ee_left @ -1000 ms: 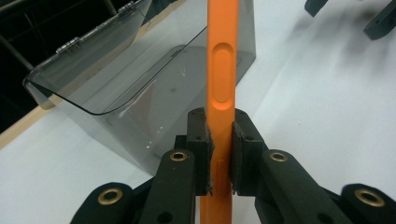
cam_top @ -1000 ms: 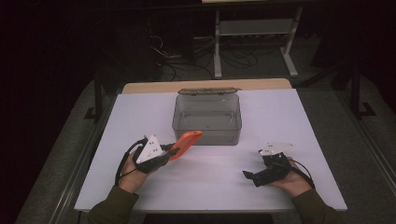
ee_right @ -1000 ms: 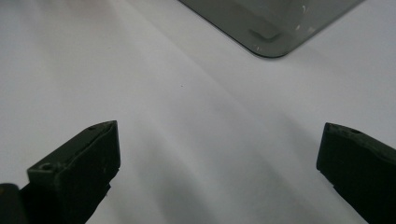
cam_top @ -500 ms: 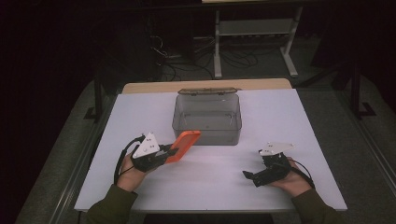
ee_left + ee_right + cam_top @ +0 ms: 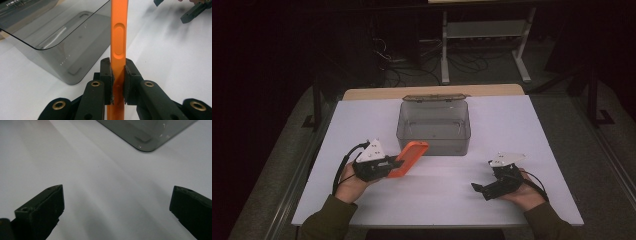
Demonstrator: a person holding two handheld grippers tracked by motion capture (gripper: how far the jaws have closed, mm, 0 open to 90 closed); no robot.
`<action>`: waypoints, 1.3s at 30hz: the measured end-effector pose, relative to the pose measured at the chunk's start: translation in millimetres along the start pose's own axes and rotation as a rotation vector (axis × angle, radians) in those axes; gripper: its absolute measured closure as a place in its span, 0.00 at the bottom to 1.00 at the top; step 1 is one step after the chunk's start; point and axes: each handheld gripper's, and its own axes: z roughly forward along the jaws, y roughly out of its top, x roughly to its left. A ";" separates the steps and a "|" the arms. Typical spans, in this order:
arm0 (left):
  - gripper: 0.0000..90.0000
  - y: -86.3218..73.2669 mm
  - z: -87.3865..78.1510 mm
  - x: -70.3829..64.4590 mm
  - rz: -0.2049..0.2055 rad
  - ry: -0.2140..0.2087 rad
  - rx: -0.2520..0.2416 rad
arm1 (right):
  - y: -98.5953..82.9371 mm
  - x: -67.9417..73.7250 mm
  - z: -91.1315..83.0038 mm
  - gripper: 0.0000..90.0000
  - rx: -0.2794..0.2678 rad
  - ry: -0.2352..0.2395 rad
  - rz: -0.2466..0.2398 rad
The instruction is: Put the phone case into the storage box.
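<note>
left gripper point(image 5: 117, 80) pinching orange case point(image 5: 118, 47) edge-on — side slot visible

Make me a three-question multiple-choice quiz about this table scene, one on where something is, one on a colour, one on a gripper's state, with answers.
1. Where is the clear bin?
A. on the floor
B. on the white table, beyond the grippers
C. in the right gripper

2. What colour is the flat case?
A. orange
B. blue
C. green

3. How is the right gripper?
A. shut on the case
B. shut on the bin
C. open, holding nothing

Answers: 1 B, the high view shows it mid-table; 2 A, the left gripper clamps its orange edge; 3 C, its jaws stand wide apart over bare table.
</note>
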 end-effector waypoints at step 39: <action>0.89 68.1 -18.8 36.5 -0.028 -0.172 0.270 | 1.2 0.6 -0.9 0.00 -0.010 0.003 0.006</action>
